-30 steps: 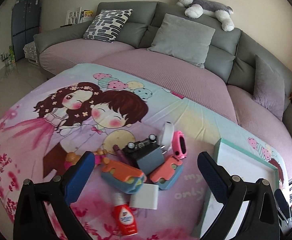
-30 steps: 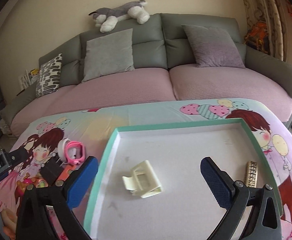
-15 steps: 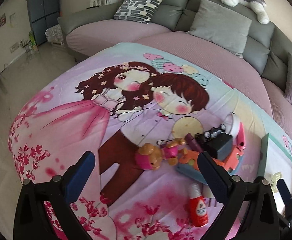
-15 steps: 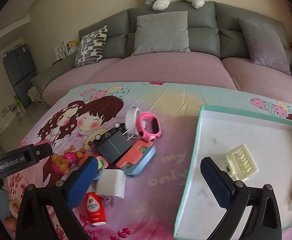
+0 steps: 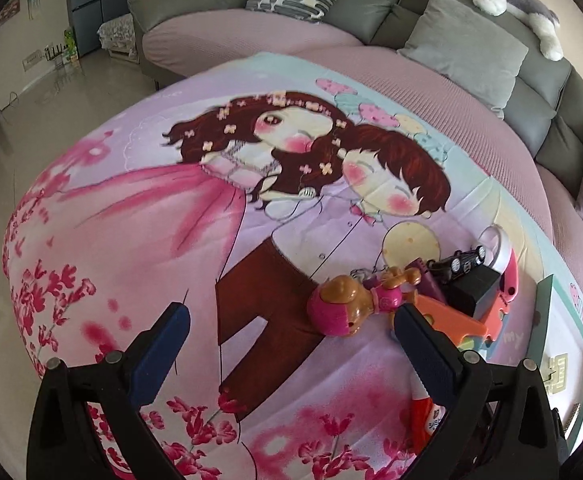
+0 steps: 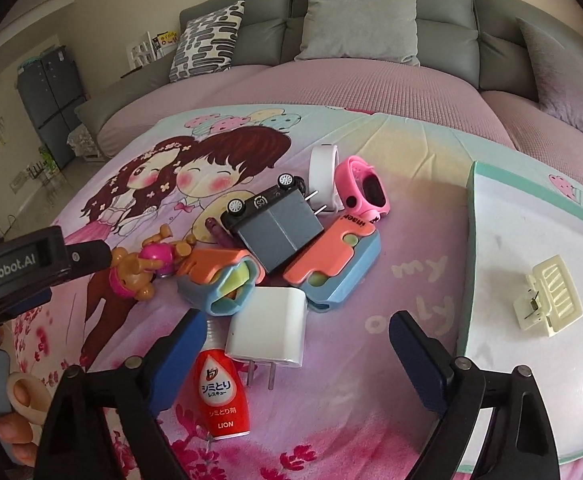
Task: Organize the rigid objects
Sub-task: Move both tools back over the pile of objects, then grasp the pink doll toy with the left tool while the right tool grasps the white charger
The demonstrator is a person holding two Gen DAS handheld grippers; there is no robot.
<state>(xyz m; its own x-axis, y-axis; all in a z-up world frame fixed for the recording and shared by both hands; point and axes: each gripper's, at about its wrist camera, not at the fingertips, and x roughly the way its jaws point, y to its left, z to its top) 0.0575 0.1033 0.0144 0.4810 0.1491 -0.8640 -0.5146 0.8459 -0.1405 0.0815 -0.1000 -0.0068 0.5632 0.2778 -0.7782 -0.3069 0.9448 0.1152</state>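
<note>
Surface: a table draped in a cartoon-print cloth (image 6: 419, 168), pink and lilac, a girl and boy printed on it. A grey sofa with mauve seat covers (image 6: 371, 80) is seen behind, cushions along its back, a plush dog on top. A dark cabinet (image 6: 51, 92) is noted at far left on a glossy tiled floor.

A heap of small items is gathered mid-cloth. White charger (image 6: 269, 330) at the near edge of the heap, its two prongs pointed toward the camera. Red stain-remover bottle (image 6: 221, 392) lies just beside it, long axis running away from the camera, cap toward the heap. Grey adapter (image 6: 279, 230) lies on two coral-and-blue boxes (image 6: 331, 268), prongs aimed up-right toward a pink watch (image 6: 365, 192). A black toy car (image 6: 263, 198) is tipped on its side, wheels showing. A doll figure (image 5: 351, 306) lies at the heap's left.

White tray with teal rim (image 6: 471, 240) to the right; a cream hair clip (image 6: 549, 302) lies in it.

Right gripper (image 6: 297, 346): jaws apart and closing, above charger and bottle, nothing pressed. Left gripper (image 5: 291, 338): jaws wide apart, nothing between them; doll just beside its right finger
</note>
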